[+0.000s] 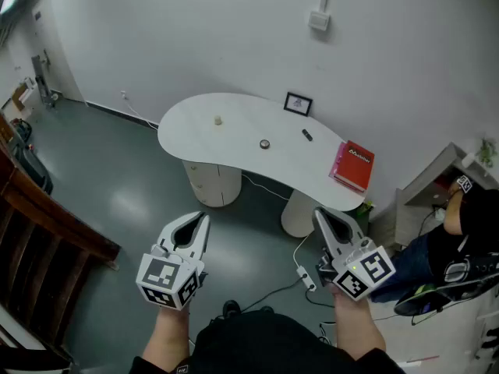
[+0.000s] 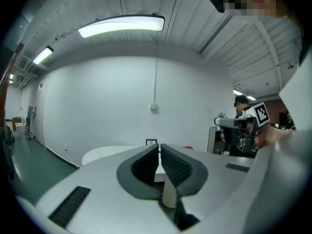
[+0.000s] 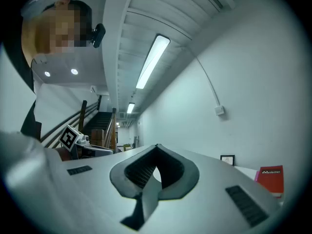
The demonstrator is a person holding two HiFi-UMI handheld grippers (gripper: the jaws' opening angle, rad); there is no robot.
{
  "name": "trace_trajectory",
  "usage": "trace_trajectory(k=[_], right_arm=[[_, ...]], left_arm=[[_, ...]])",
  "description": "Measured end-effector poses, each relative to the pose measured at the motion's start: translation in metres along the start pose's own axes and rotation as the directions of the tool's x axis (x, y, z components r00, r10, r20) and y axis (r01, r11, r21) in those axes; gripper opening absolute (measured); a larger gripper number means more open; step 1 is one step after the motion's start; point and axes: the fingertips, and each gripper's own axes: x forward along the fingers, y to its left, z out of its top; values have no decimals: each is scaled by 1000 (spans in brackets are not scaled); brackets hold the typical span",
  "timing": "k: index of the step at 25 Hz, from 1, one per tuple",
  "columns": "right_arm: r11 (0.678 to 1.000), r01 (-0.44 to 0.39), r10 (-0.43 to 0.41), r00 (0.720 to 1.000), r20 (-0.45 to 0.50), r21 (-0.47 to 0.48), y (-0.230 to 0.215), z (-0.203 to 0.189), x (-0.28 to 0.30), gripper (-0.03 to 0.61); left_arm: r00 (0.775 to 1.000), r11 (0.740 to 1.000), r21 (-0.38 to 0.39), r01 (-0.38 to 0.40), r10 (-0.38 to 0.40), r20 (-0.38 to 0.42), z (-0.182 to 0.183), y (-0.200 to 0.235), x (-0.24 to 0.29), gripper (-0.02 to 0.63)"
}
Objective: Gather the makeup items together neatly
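On a white curved table [image 1: 234, 123] lie a small cream jar [image 1: 217, 120], a round dark compact [image 1: 265, 143] and a short black tube [image 1: 307, 135], spread well apart. Both grippers hang in the air well short of the table's near edge, over the floor. My left gripper [image 1: 205, 217] is shut with nothing in it, its jaws closed to a thin slit in the left gripper view [image 2: 159, 145]. On the other side my right gripper [image 1: 317, 212] is also shut and empty [image 3: 157, 146]. The makeup items do not show in either gripper view.
A framed picture [image 1: 298, 104] stands at the table's back edge and a red book [image 1: 353, 165] lies at its right end. A power strip with cables [image 1: 306, 275] is on the floor. A wooden railing [image 1: 47, 209] runs at left; a person [image 1: 460, 232] sits at right.
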Motion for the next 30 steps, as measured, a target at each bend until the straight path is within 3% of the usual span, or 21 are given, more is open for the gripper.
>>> trace_trajectory(k=[7,13,18,24,30], right_arm=[[1000,-5,5,1000,-5,-6,6,-1,6,34],[1000,-5,5,1000,-11,-10,19,-6,14,34],[995,-90,87,994,-67,-44,53,-19,18,35],[993,-118,116,989,-92,-12,81,-42,25,39],[991,-133,135,988,-76,25,80,-52,42,41]], left_arm=[[1000,999,47,-4,4,-5,4,1,4,23],[1000,999,24,21,-21,3,-4,6,-5,23],[999,999,20,43,-43,14,-8,12,-21,23],[999,999,-9,43,-43,-7,-30,33,-41,23],[999,999,-29,24,-25,-21,-40,51,-40,23]])
